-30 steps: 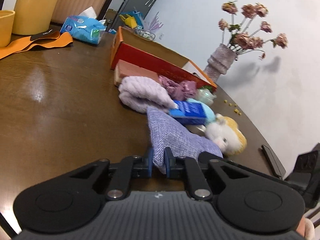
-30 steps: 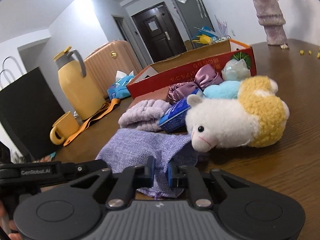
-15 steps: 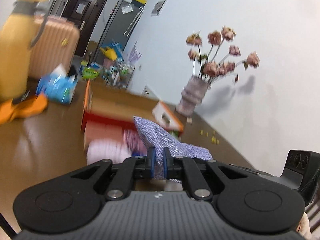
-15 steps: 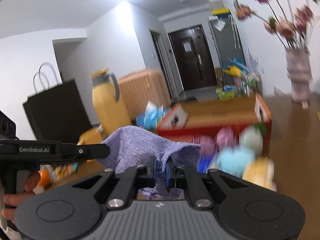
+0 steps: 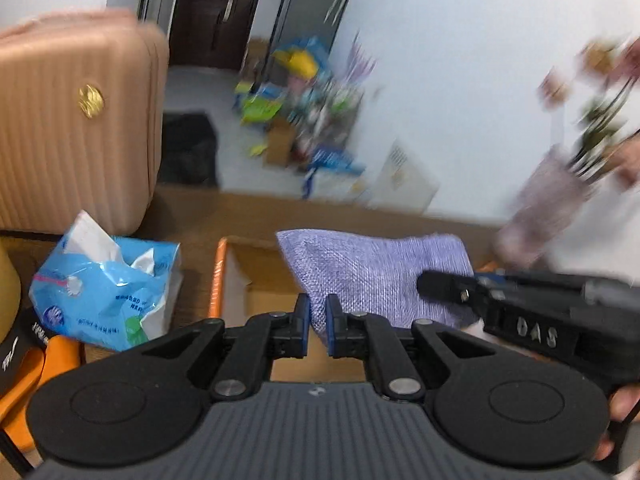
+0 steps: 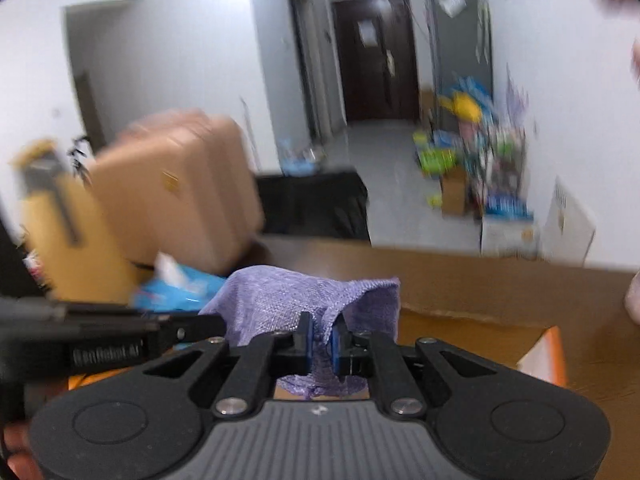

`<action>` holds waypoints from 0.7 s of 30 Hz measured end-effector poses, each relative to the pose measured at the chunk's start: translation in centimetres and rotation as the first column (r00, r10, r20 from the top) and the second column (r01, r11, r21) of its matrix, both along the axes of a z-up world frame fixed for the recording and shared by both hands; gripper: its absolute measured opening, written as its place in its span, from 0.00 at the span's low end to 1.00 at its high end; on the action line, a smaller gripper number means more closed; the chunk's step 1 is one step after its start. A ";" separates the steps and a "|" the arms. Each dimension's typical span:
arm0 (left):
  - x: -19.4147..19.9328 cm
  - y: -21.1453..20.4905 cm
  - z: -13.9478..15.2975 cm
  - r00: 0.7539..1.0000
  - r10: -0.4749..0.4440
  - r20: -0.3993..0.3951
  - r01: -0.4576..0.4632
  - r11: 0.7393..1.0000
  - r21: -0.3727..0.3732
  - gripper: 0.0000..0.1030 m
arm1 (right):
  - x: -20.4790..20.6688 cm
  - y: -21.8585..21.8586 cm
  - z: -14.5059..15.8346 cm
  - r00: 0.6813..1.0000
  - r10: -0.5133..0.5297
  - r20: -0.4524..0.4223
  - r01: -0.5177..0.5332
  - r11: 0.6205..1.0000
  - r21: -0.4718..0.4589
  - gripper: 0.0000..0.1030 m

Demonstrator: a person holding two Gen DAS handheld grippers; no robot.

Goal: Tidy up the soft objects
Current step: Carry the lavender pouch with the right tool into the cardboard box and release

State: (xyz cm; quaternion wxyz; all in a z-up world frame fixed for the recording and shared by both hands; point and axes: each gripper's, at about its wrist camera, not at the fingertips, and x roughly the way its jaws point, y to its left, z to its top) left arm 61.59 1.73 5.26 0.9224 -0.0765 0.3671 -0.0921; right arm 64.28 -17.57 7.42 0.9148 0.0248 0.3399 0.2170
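Blurred hallway, dark door behind. Left gripper [image 5: 317, 322] clamped on lilac cloth pouch [image 5: 376, 276], right gripper [image 6: 322, 340] pinching its other edge, stretched between both above open cardboard box [image 5: 256, 300]. Blue tissue pack [image 5: 104, 292], pink suitcase [image 5: 76, 120] leftward.

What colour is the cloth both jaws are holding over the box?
Light purple, a plain woven lavender cloth, clearest in the left wrist view.
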 end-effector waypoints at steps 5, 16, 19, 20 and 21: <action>3.5 -0.7 -3.2 1.000 -0.005 0.001 0.005 0.995 0.102 0.36 | 5.7 2.6 -5.5 0.991 -0.007 -0.135 0.002 0.999 -0.038 0.18; -0.6 0.9 1.7 0.997 0.008 0.072 -0.017 0.993 0.120 0.49 | 3.4 -0.3 -3.6 0.992 -0.053 -0.117 0.046 0.997 -0.062 0.42; -4.3 1.8 6.1 0.990 0.024 0.140 -0.041 0.991 0.124 0.60 | -0.2 -3.0 1.0 0.996 -0.077 -0.036 0.074 0.995 -0.067 0.54; -5.9 2.2 7.5 0.985 0.045 0.168 -0.067 0.990 0.126 0.61 | -1.7 -3.9 2.6 0.996 -0.086 -0.008 0.085 0.994 -0.073 0.55; -7.1 2.1 8.7 0.981 0.056 0.186 -0.082 0.988 0.133 0.63 | -3.3 -4.9 4.0 0.996 -0.091 0.017 0.092 0.992 -0.082 0.57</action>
